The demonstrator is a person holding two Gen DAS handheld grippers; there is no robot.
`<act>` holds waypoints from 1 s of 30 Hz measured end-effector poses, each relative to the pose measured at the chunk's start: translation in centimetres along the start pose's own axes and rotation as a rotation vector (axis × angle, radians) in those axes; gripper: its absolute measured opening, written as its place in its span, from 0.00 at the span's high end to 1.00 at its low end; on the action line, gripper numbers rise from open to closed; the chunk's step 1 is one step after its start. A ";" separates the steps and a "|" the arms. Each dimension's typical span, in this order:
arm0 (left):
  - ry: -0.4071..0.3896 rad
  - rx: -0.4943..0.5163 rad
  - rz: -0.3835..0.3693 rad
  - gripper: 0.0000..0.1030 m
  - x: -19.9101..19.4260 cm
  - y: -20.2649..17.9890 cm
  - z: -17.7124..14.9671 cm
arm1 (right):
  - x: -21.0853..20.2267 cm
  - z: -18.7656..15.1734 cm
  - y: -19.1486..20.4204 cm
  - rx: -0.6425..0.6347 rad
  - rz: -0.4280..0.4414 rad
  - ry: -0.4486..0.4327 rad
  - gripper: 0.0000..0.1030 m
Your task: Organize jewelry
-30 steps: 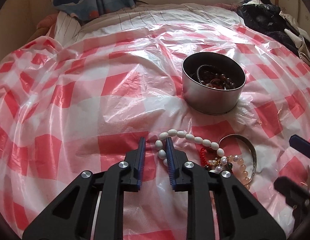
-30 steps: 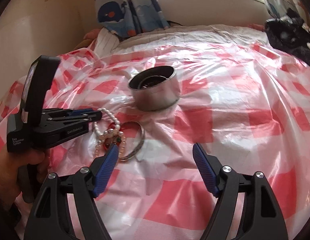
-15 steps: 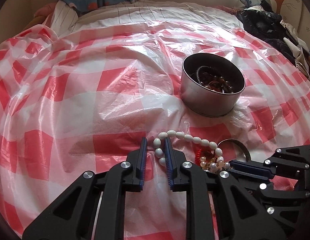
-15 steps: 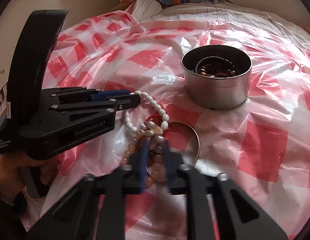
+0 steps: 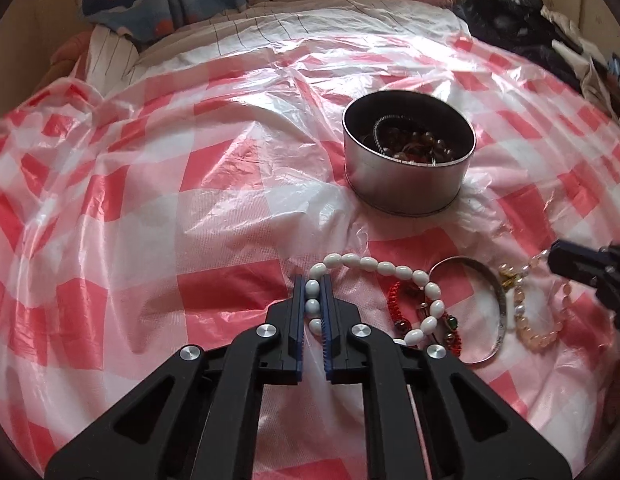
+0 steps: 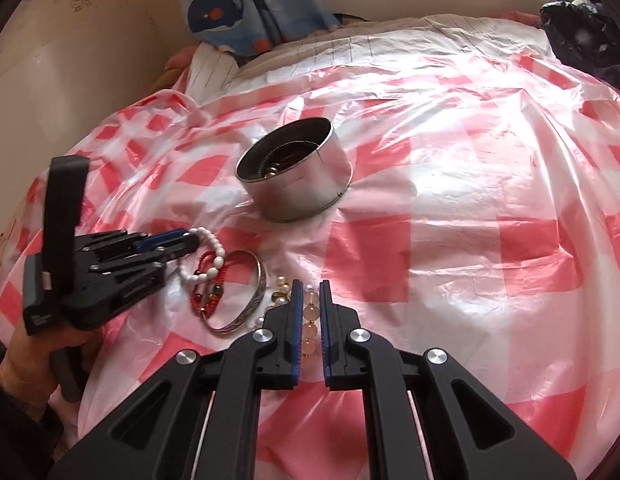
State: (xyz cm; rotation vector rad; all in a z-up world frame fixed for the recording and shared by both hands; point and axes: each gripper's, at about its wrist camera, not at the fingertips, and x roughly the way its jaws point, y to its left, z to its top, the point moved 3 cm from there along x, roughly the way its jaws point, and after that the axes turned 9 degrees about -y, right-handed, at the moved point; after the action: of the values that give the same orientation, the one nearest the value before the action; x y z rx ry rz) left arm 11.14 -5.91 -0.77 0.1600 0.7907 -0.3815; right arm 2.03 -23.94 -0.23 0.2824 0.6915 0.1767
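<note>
My left gripper (image 5: 312,280) is shut on a white bead bracelet (image 5: 390,270) that lies on the red-checked plastic sheet (image 5: 150,200). My right gripper (image 6: 311,286) is shut on a pale pink bead bracelet (image 6: 312,314), which also shows in the left wrist view (image 5: 530,320). Between them lie a silver bangle (image 5: 494,300) and a red cord bracelet (image 5: 394,300). A round metal tin (image 5: 408,184) with dark beads inside stands behind the pile; it also shows in the right wrist view (image 6: 298,188).
Dark clothes (image 5: 522,24) are heaped at the back right. A whale-print curtain (image 6: 246,4) and a striped pillow (image 5: 110,56) sit at the back left. The sheet is wrinkled and bulges over the bed.
My right gripper has closed on the pink bead bracelet and pulled it to the right, away from the pile. My left gripper stays shut on the white bead bracelet.
</note>
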 end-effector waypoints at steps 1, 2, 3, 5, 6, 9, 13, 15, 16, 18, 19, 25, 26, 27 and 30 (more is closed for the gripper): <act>-0.009 -0.036 -0.022 0.94 -0.6 0.5 0.2 | 0.0 0.1 0.1 0.000 0.001 -0.002 0.92; -0.024 -0.060 -0.038 0.94 -1.4 1.0 0.5 | 0.0 0.1 -0.1 -0.001 0.000 -0.004 0.92; -0.039 -0.076 -0.050 0.94 -2.1 1.3 0.7 | 0.0 0.2 -0.2 -0.001 -0.008 -0.005 0.91; -0.056 -0.110 -0.072 0.94 -3.0 1.9 0.9 | 0.1 0.1 -0.6 0.009 -0.027 0.002 0.78; -0.053 -0.126 -0.076 0.94 -3.1 2.3 0.8 | 0.3 0.0 -0.9 0.018 -0.030 0.010 0.63; 0.005 -0.137 -0.061 0.94 -1.7 2.8 0.0 | 0.8 -0.3 -1.0 0.008 -0.053 0.029 0.59; 0.056 -0.090 -0.006 0.91 -0.1 2.2 -0.9 | 2.0 -1.0 -0.1 -0.075 -0.108 0.069 0.59; 0.054 -0.053 0.017 0.90 0.0 1.7 -1.0 | 2.1 -1.1 0.2 -0.094 -0.111 0.066 0.80; 0.053 -0.041 0.018 0.91 -0.1 1.6 -1.0 | 2.0 -1.1 0.1 -0.092 -0.107 0.062 0.85; 0.030 -0.056 -0.008 0.94 -0.7 1.5 -0.7 | 1.6 -0.9 -0.1 -0.079 -0.100 0.043 0.92; 0.004 -0.066 -0.020 0.94 -1.2 1.5 -0.3 | 1.3 -0.8 -0.1 -0.069 -0.082 0.023 0.92; -0.065 -0.070 -0.021 0.94 -2.4 1.7 0.9 | -0.6 0.5 0.5 -0.080 -0.062 -0.093 0.92; -0.053 -0.071 -0.015 0.94 -2.1 1.8 0.8 | -0.5 0.5 0.5 -0.076 -0.058 -0.093 0.92; -0.045 -0.074 -0.017 0.94 -1.9 1.8 0.7 | -0.4 0.5 0.5 -0.071 -0.056 -0.090 0.92; -0.028 -0.055 -0.005 0.94 -1.6 1.6 0.5 | -0.6 0.6 0.5 -0.066 -0.046 -0.096 0.92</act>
State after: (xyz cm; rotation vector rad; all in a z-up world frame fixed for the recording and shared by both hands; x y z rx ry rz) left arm 11.02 -4.14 0.71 0.1013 0.7729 -0.3656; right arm 1.94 -23.69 0.69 0.2099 0.5952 0.1407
